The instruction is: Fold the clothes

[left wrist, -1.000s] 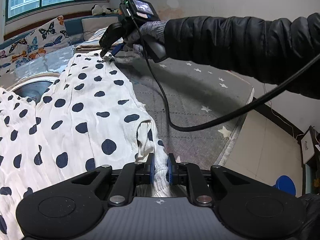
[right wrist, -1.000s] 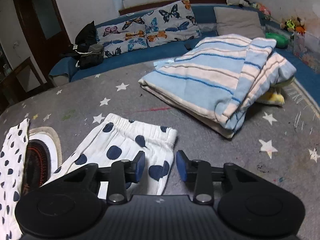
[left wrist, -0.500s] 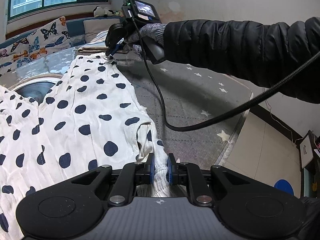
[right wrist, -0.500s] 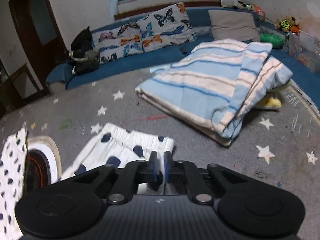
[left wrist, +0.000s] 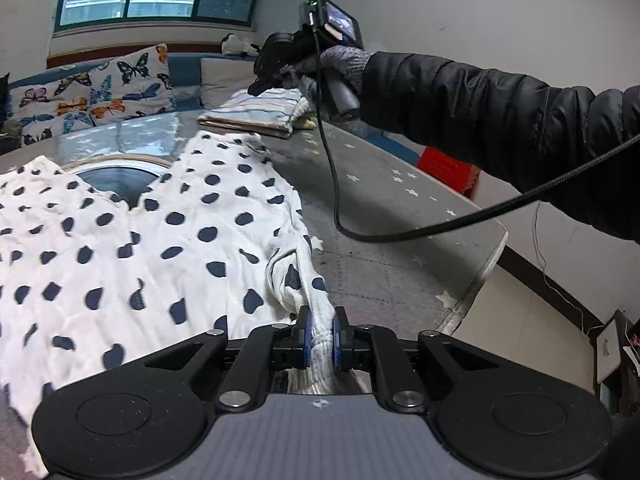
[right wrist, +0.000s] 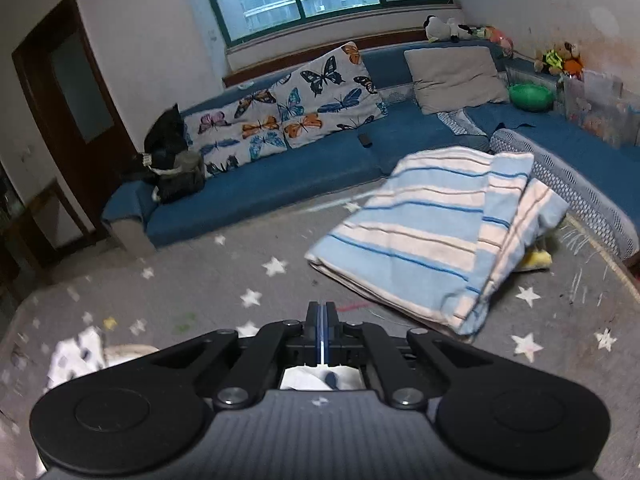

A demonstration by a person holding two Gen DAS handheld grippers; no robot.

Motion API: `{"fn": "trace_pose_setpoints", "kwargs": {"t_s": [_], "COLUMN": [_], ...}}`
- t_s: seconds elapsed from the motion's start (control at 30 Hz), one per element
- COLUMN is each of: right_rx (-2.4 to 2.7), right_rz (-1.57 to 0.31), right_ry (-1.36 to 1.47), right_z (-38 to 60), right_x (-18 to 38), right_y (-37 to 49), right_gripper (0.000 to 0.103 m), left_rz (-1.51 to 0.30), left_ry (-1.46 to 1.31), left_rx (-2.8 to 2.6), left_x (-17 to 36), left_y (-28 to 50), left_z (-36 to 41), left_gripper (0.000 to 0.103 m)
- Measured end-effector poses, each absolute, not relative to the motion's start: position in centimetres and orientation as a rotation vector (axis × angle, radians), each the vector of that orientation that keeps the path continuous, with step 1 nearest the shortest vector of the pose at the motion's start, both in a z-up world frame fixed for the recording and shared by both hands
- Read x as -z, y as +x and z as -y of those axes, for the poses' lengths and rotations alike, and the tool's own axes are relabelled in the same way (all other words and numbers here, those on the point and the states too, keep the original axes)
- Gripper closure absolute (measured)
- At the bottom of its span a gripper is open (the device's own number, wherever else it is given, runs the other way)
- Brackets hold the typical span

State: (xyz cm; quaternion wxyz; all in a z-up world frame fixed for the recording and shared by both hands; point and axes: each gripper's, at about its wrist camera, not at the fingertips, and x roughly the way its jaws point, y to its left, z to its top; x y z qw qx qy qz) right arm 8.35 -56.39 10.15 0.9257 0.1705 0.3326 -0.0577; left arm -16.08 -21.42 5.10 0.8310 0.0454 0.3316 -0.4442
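A white garment with dark blue dots point(left wrist: 160, 240) lies spread over the grey star-patterned mat point(left wrist: 392, 216). At the near edge my left gripper point(left wrist: 320, 338) is shut on a bunched fold of it, and the cloth pulls up to the pads. My right gripper point(left wrist: 256, 88), held in a gloved hand, hangs above the garment's far end. In the right wrist view the right gripper point(right wrist: 321, 320) is shut, with a thin white edge between the pads and dotted cloth point(right wrist: 324, 378) hanging just under them. Another part of the garment point(right wrist: 76, 354) shows at lower left.
A folded blue and cream striped blanket point(right wrist: 432, 240) lies on the mat beyond the garment. A blue sofa point(right wrist: 280, 176) with butterfly cushions runs along the back wall. A black cable point(left wrist: 400, 236) sags over the mat. The mat's edge point(left wrist: 492, 256) is at the right.
The right gripper closed on the garment's far hem and lifted it off the mat. The left gripper rose a little with its fold still held.
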Motion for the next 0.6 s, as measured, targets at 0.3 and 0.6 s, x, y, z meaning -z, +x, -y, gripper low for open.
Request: {"fn": "trace_pose_setpoints", "kwargs": {"t_s": [0.3,0.6], "right_rx": [0.167,0.166], "right_rz": [-0.794,-0.841], "right_ry": [0.253,0.266], "right_z": [55.6,56.0], "right_x": [-7.2,-3.0], "right_y": [7.6,7.9], "right_gripper": [0.095,0.072], "left_rz": [-0.69,-0.711], "left_ry": [0.093,0.099], "left_rx": [0.954,0.937], "left_x": [-4.5,-4.2], "left_y": [-16.2,-16.0], "left_z": [21.2,21.7], "left_gripper": [0.092,0.092]}}
